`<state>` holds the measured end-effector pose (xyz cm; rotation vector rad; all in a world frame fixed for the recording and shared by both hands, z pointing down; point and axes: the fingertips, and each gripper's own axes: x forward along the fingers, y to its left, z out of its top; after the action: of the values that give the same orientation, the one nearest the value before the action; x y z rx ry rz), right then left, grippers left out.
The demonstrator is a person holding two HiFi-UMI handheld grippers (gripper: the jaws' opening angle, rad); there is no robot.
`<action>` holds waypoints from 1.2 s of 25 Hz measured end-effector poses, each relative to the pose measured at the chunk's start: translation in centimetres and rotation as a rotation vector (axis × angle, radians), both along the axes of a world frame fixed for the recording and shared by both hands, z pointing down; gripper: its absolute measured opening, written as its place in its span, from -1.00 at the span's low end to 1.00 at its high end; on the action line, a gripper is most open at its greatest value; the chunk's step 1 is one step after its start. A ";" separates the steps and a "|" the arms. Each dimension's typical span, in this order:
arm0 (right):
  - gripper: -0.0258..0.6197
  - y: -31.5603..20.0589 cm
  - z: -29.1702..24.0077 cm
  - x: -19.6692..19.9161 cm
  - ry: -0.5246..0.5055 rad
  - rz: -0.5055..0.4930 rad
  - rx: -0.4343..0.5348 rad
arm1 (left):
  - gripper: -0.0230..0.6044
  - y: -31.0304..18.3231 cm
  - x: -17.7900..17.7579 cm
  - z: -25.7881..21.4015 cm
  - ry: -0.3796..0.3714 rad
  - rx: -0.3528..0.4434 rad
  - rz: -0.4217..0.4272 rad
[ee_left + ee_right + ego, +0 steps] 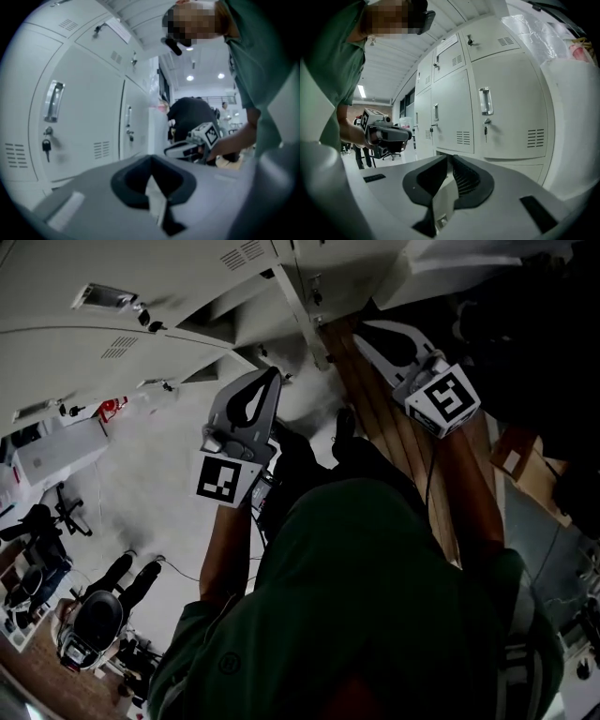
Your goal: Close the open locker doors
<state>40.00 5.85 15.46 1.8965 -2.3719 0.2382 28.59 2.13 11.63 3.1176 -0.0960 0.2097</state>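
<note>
Grey-white lockers (141,334) run across the top of the head view, and a door (305,310) there shows edge-on, seemingly ajar. Both grippers hang in the air short of them. My left gripper (269,377) has its jaws together with nothing between them, its tips (151,159) aimed at shut doors with a chrome handle (53,101) and a key (46,146). The right gripper (364,330) is level with it, tips (448,157) nearly touching and holding nothing, and faces shut doors with a handle (485,101). Each gripper shows in the other's view: the right gripper (194,144), the left gripper (386,135).
A brown slatted wooden bench (389,423) lies under the right gripper. A cardboard box (516,454) sits at the right. An office chair (42,517), a red object (112,407) and a crouching person (94,615) are at the left on the pale floor.
</note>
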 end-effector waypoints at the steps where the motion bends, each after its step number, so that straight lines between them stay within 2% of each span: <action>1: -0.82 0.5 0.9 -0.1 0.010 -0.023 -0.008 | -0.93 0.6 0.3 0.9 -0.005 -0.005 -0.001; 6: -0.80 1.7 5.6 -1.6 0.023 -0.143 -0.068 | -0.93 2.0 1.0 4.7 -0.033 -0.030 -0.012; 14: -0.64 2.5 13.8 -4.2 0.014 -0.297 -0.174 | -0.92 2.6 0.6 11.4 -0.084 -0.044 -0.031; 21: -0.58 2.0 19.5 -5.6 0.011 -0.354 -0.226 | -0.92 2.9 0.3 15.3 -0.099 -0.049 -0.028; 30: -0.54 1.1 23.1 -6.2 0.040 -0.343 -0.251 | -0.92 2.2 -0.6 18.2 -0.095 -0.054 -0.038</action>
<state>33.76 6.91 38.57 1.3504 -2.4536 0.4388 27.99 4.34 29.81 3.0489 -0.1481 0.3536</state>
